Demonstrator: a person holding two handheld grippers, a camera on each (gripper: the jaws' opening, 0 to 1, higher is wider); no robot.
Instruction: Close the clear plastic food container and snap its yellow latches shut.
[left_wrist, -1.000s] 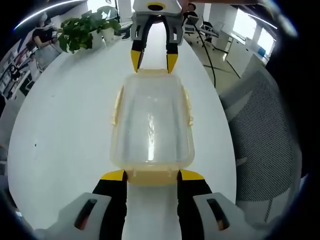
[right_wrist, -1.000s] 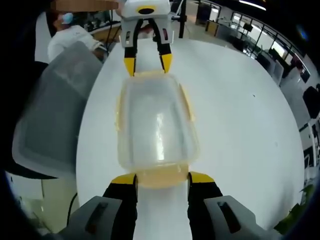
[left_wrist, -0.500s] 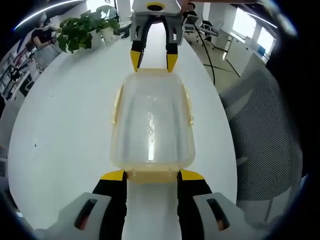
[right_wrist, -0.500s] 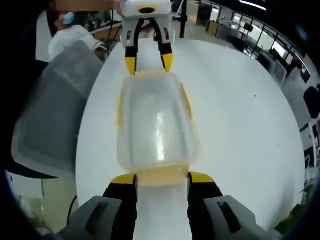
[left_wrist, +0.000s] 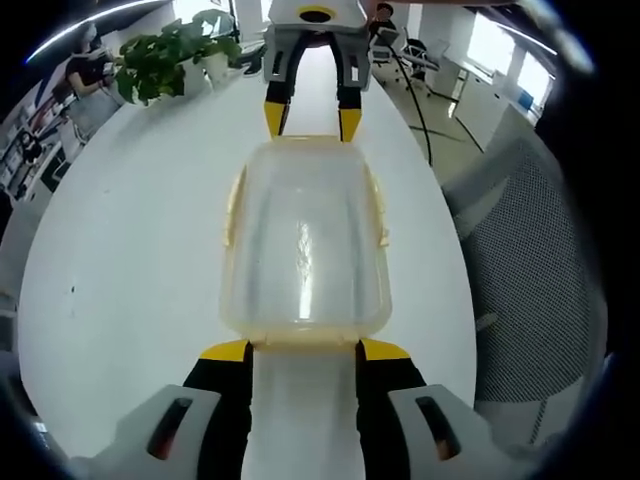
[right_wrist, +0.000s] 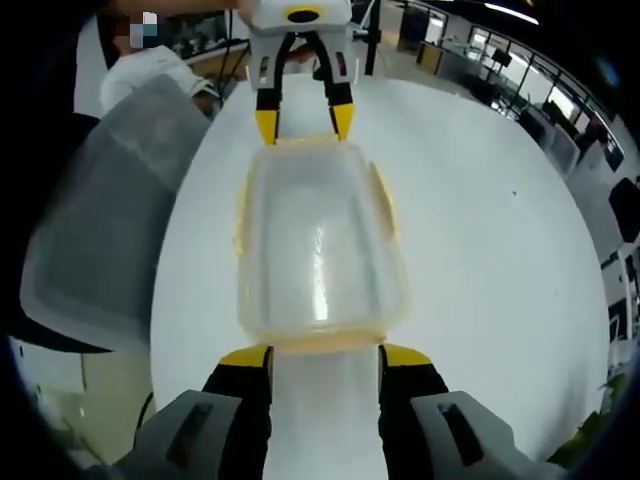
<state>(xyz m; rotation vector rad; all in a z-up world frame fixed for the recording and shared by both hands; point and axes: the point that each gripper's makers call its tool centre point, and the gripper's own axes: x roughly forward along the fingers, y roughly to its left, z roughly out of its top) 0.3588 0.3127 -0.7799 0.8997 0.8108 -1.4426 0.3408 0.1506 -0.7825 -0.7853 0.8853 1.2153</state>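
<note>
The clear plastic container (left_wrist: 305, 235) stands with its lid on, on the white table (left_wrist: 130, 250). Yellow latches (left_wrist: 232, 205) stick out from its long sides. My left gripper (left_wrist: 305, 352) is open, its yellow-tipped jaws either side of the container's near end. My right gripper (left_wrist: 311, 122) is open at the far end, facing it. In the right gripper view the same container (right_wrist: 320, 245) lies between my right gripper (right_wrist: 325, 356) below and my left gripper (right_wrist: 304, 124) above. The near end latch is barely visible in either view.
A potted plant (left_wrist: 165, 60) stands at the table's far left edge, with a person (left_wrist: 85, 70) behind it. A mesh office chair (left_wrist: 530, 250) is close to the table's right side. A grey chair back (right_wrist: 100, 200) and a person in white (right_wrist: 150, 75) are beside the table.
The yellow end latch that showed between each gripper's jaws has almost dropped from sight in both views. Both grippers have edged slightly closer to the container's ends.
</note>
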